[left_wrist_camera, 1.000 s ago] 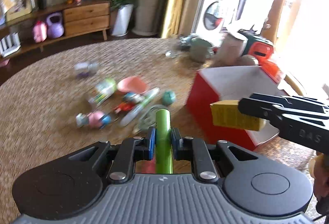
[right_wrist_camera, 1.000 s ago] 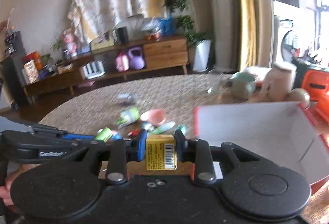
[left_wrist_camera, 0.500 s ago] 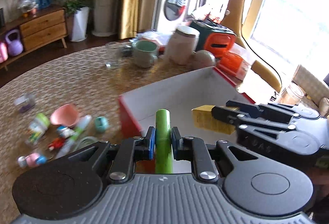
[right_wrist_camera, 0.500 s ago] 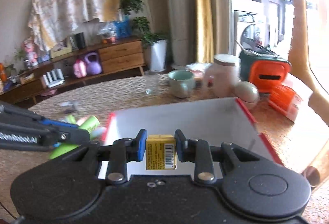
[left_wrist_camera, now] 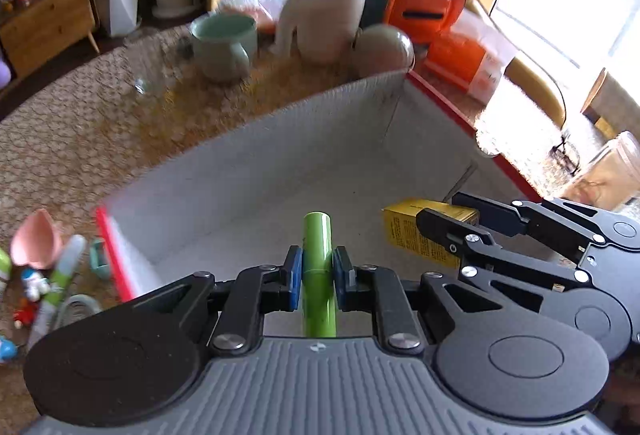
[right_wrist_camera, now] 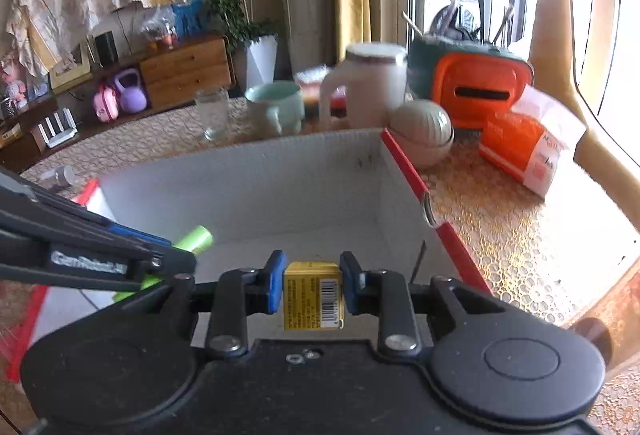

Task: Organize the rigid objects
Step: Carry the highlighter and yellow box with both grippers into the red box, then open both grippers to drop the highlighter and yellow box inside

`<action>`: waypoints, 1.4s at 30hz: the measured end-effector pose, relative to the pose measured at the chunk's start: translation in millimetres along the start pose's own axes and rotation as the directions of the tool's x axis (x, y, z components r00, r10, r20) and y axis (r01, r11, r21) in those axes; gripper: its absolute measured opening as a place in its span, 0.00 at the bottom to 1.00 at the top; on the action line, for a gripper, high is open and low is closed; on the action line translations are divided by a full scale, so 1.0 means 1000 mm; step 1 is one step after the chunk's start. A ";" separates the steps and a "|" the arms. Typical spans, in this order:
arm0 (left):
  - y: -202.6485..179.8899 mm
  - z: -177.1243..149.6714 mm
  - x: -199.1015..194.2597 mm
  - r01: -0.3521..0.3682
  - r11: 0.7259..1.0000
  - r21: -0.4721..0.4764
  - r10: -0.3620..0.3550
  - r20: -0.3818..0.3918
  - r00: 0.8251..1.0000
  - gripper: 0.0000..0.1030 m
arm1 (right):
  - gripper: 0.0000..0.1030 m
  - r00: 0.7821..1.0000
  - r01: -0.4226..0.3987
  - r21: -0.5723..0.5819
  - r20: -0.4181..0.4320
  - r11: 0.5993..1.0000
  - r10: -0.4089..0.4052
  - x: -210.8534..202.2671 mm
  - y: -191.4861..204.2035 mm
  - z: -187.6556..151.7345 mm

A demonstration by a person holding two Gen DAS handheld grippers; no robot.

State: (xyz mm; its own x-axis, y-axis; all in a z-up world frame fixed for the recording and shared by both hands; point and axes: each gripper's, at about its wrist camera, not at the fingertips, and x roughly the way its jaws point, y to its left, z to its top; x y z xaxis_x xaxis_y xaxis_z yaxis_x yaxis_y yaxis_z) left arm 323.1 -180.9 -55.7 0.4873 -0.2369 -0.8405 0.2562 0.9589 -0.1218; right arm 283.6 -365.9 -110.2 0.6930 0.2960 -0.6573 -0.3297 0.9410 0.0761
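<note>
My left gripper (left_wrist_camera: 317, 267) is shut on a green tube (left_wrist_camera: 318, 251) and holds it over the open red box with a white inside (left_wrist_camera: 248, 171). My right gripper (right_wrist_camera: 312, 275) is shut on a small yellow box with a barcode (right_wrist_camera: 312, 295), also above the red box (right_wrist_camera: 280, 179). In the left wrist view the right gripper (left_wrist_camera: 444, 223) and the yellow box (left_wrist_camera: 404, 231) sit just right of the tube. In the right wrist view the left gripper (right_wrist_camera: 176, 255) reaches in from the left with the green tube (right_wrist_camera: 196, 239).
Several small toys, a pink bowl (left_wrist_camera: 34, 243) and a white-green tube (left_wrist_camera: 60, 275) lie on the woven table left of the box. Behind it stand a green cup (left_wrist_camera: 224, 43), a cream jug (left_wrist_camera: 324, 15), a round pot (left_wrist_camera: 382, 49), an orange case (left_wrist_camera: 424, 7) and a glass jar (right_wrist_camera: 212, 111).
Both grippers have moved right and forward from the toy pile to over the box, each still holding its object. The box now fills the middle of both views.
</note>
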 end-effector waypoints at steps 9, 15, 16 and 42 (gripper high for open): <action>-0.005 0.014 0.053 -0.021 1.000 0.000 0.021 -0.088 0.996 0.16 | 0.27 0.998 -0.015 -0.053 -0.067 0.998 0.012 0.016 -0.001 -0.005; -0.001 0.017 0.068 -0.014 1.000 -0.015 0.012 -0.128 0.992 0.16 | 0.27 0.984 -0.040 -0.096 -0.178 0.995 0.022 0.018 0.003 -0.008; 0.000 0.017 0.069 -0.010 1.000 -0.016 0.008 -0.136 0.991 0.16 | 0.27 0.980 -0.048 -0.094 -0.197 0.994 0.028 0.019 0.003 -0.009; -0.004 0.002 0.026 0.006 1.000 -0.002 -0.006 -0.088 0.996 0.16 | 0.44 0.991 -0.042 -0.022 -0.128 0.999 0.039 -0.024 0.012 -0.003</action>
State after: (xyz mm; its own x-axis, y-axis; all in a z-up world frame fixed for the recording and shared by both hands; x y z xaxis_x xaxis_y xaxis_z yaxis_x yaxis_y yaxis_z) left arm 336.4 -191.2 -76.1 0.4105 -0.2284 -0.8828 0.2573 0.9578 -0.1281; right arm 261.2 -362.6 -96.2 0.5915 0.3092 -0.7447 -0.3730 0.9237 0.0873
